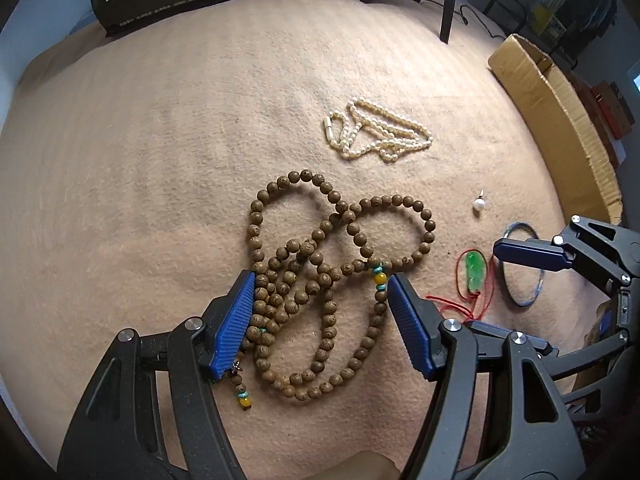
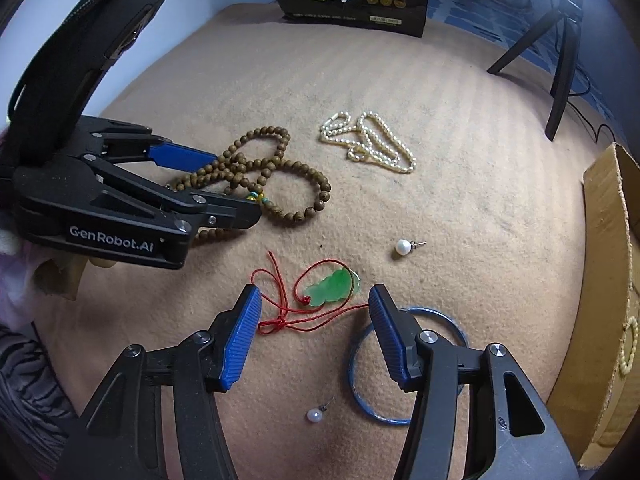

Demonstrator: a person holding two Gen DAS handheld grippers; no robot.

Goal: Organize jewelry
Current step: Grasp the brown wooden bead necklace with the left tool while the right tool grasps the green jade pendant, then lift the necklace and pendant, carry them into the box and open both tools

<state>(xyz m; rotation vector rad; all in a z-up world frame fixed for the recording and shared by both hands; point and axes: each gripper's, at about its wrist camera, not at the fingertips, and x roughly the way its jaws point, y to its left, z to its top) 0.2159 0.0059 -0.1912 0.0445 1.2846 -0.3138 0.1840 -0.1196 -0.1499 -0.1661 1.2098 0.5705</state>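
My left gripper (image 1: pixel 320 308) stands wide over the wooden bead strand (image 1: pixel 320 280), empty. My right gripper (image 2: pixel 314 320), half-spread and empty, straddles the red cord (image 2: pixel 280 322); the jade pendant (image 2: pixel 332 288) lies just ahead, long axis across the jaws.

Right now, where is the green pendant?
In the right wrist view, the green pendant lies on the beige cloth between the right gripper's open fingers, left of the blue bangle.

Soft even indoor light, sharp centre, heavy fisheye warp + dark vignette at edges.
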